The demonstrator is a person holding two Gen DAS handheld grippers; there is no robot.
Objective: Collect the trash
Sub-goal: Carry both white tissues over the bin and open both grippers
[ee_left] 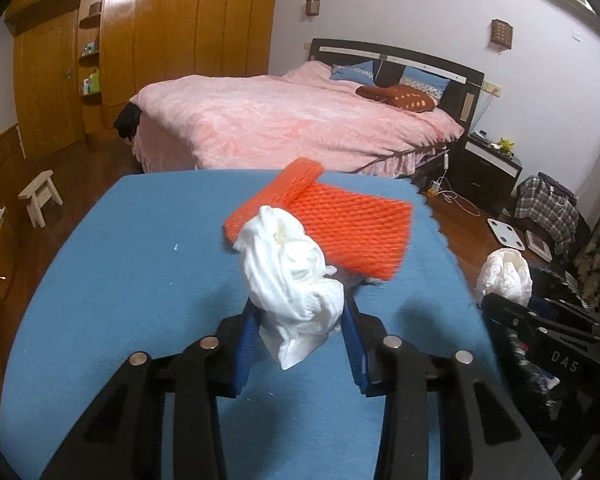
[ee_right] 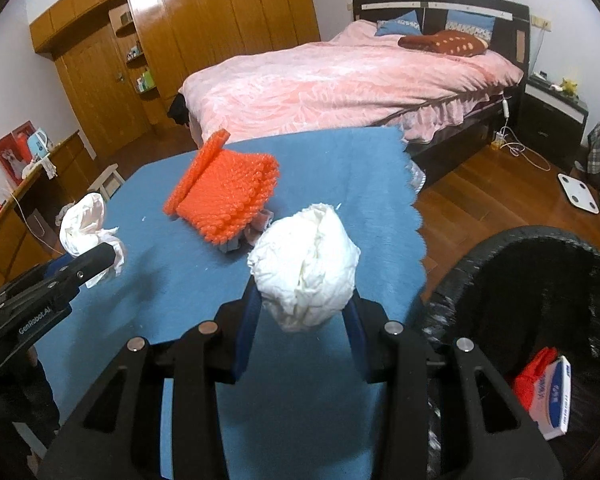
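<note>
clearly the pick-up step is done and the carry to the bin is in hand. the left gripper (ee_left: 300,316) is clamped on a crumpled white tissue (ee_left: 294,276), its blue pads pressing both sides, the wad lifted off the blue cloth (ee_left: 140,260). the right gripper (ee_right: 306,312) likewise squeezes a second tissue ball (ee_right: 306,268) between its pads, also clear of the cloth.

in the right wrist view the black bin (ee_right: 540,280) sits at about four o'clock from the held ball, just beside the table edge, with a red and white packet (ee_right: 548,392) already lying inside. the next move, judged from this, calls for swinging the right wad over the bin's rim before letting go, then bringing the left one across the same way without the two tools colliding.

an orange foam net (ee_left: 332,224) lies on the cloth at twelve o'clock from the left gripper, just beyond its tissue, and looks like the trash left to collect.
</note>
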